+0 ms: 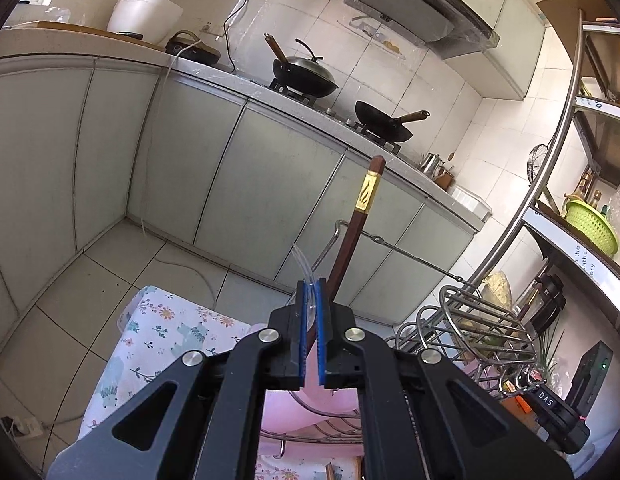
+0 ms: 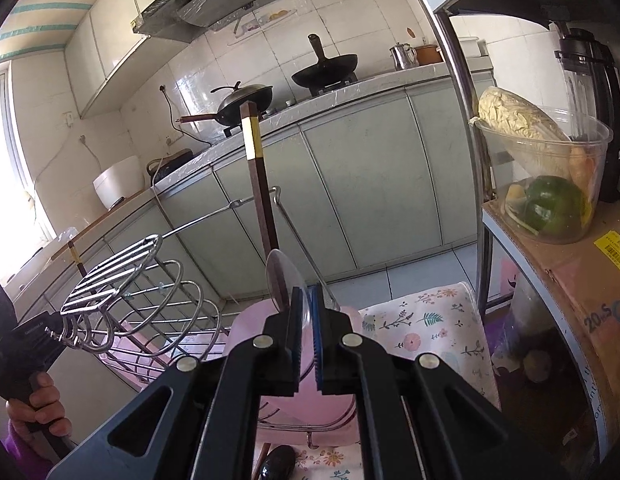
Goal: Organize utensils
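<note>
**Both grippers clamped on utensils**

Left wrist view: the left gripper (image 1: 312, 304) is pinched nearly shut on a clear plastic utensil (image 1: 303, 266) (perhaps a fork); a dark chopstick (image 1: 355, 224) rises just right of its tips.

Right wrist view: the right gripper (image 2: 306, 308) grips a clear plastic spoon (image 2: 284, 280), with a chopstick (image 2: 258, 184) upright behind it.

— Where do we see the woks (image 1: 304, 76)?
— Both on the worktop (image 1: 246, 88) along the wall, the kettle (image 1: 429, 162) towards its right end.
— And the wire rack (image 2: 150, 304)?
— In front of us, on the cloth-covered table (image 2: 429, 320).
</note>
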